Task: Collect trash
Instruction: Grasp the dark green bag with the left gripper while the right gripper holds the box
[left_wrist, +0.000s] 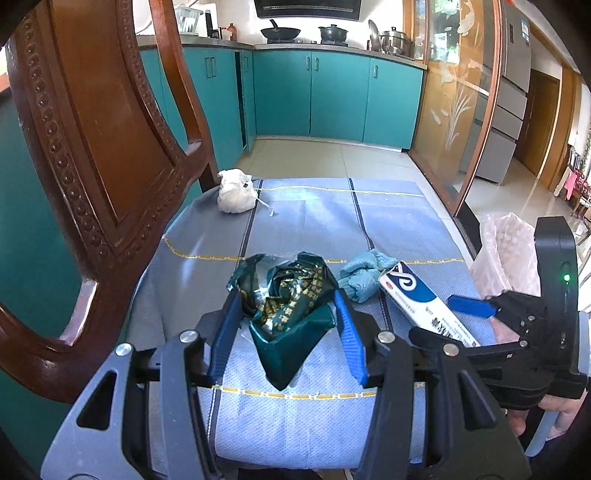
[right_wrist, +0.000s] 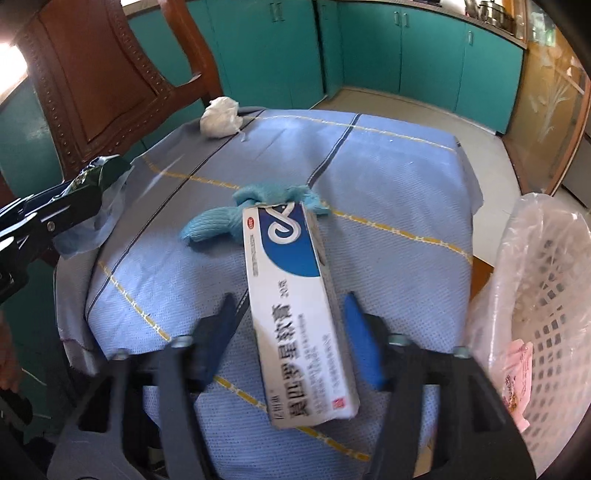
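Observation:
My left gripper (left_wrist: 286, 321) is shut on a crumpled dark green foil wrapper (left_wrist: 291, 299), held just above the blue cloth; the wrapper also shows at the left of the right wrist view (right_wrist: 99, 177). A white and blue ointment box (right_wrist: 295, 306) lies between the fingers of my right gripper (right_wrist: 291, 332), whose jaws stand apart from its sides; the box also shows in the left wrist view (left_wrist: 421, 299). A light blue crumpled cloth (right_wrist: 229, 218) lies beyond the box. A white tissue wad (right_wrist: 220, 117) sits at the far left corner.
A blue cloth (right_wrist: 388, 236) covers the table. A white basket lined with a clear bag (right_wrist: 546, 295) stands at the right, holding a pink wrapper (right_wrist: 517, 380). A carved wooden chair back (left_wrist: 96, 155) rises at the left. Teal kitchen cabinets (left_wrist: 332, 96) stand behind.

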